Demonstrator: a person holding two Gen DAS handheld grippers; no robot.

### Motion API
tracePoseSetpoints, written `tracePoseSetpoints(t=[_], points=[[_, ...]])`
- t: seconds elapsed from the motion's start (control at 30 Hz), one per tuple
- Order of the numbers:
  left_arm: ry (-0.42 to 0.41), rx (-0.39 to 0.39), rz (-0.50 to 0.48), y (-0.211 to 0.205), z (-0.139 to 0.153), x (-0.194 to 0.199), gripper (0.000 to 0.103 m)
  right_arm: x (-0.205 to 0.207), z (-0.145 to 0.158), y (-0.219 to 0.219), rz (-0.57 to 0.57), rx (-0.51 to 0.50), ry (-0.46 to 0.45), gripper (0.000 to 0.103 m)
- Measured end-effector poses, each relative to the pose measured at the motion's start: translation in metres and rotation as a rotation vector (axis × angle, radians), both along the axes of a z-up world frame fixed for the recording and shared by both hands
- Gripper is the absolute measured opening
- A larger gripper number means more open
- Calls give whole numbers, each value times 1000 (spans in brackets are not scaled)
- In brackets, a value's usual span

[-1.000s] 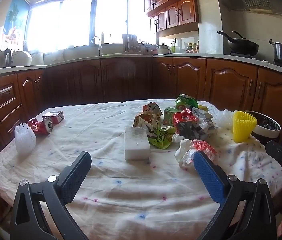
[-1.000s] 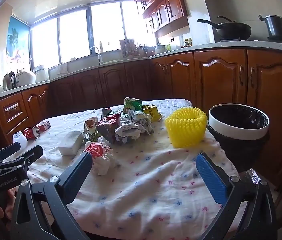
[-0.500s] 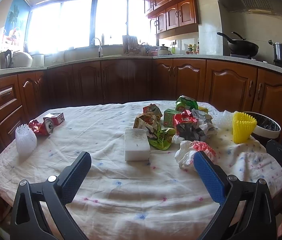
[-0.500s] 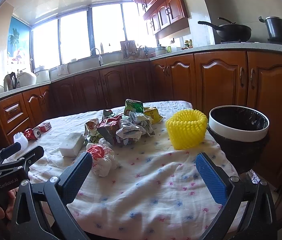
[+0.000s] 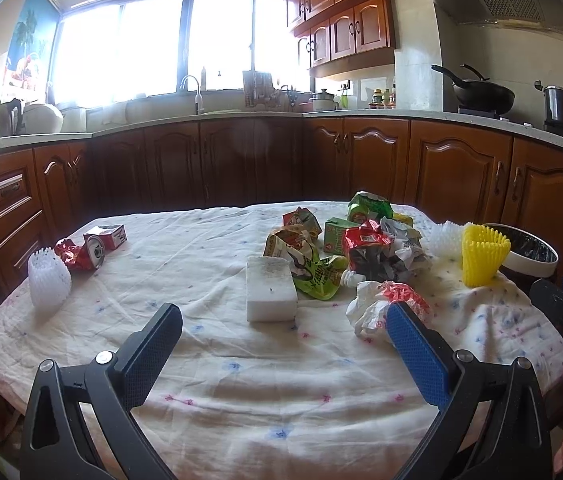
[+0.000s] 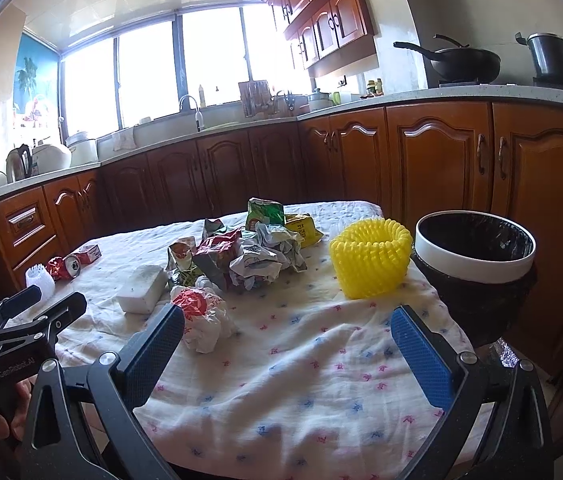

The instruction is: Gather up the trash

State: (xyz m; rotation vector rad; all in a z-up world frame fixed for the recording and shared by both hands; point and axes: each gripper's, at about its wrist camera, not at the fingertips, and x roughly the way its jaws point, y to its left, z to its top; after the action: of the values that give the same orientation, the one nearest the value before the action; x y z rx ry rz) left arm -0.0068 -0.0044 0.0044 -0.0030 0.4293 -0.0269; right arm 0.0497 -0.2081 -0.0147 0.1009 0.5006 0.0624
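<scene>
A pile of crumpled wrappers [image 5: 365, 248] [image 6: 249, 256] lies mid-table on the patterned cloth [image 5: 241, 360]. A white and red crumpled bag [image 5: 381, 308] [image 6: 201, 316] lies nearest me, with a white foam block [image 5: 271, 294] [image 6: 141, 288] to its left. A crushed red can [image 5: 81, 254] [image 6: 66, 268] and a white foam net [image 5: 47, 280] sit far left. A yellow foam net [image 5: 481, 254] [image 6: 369, 262] stands by the black-lined trash bin [image 6: 477, 264] [image 5: 529, 256] at the table's right edge. My left gripper [image 5: 281, 340] and right gripper [image 6: 287, 340] are both open and empty above the near edge.
Wooden kitchen cabinets [image 5: 361, 160] and a counter run behind and to the right of the table. A wok [image 6: 461, 60] and a pot [image 6: 553, 56] stand on the stove. The left gripper also shows in the right wrist view [image 6: 29, 312].
Both views have shifted only slightly; the table sits a little lower in the frames. Nothing was grasped or moved.
</scene>
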Motion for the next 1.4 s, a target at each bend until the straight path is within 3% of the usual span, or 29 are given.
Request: tracePoseSetpoints(t=[0.93,1.17,1.4], points=[[1,-12,-23,-3,1,-2,102,0,2,-4,-17,-4,-7,103],[39,-31,-87,-13,3,10,102,12,2,-19,-29,19,26,103],[139,-83,-183,-26,2,43,102,36,-4,-38,-22,72,92,103]])
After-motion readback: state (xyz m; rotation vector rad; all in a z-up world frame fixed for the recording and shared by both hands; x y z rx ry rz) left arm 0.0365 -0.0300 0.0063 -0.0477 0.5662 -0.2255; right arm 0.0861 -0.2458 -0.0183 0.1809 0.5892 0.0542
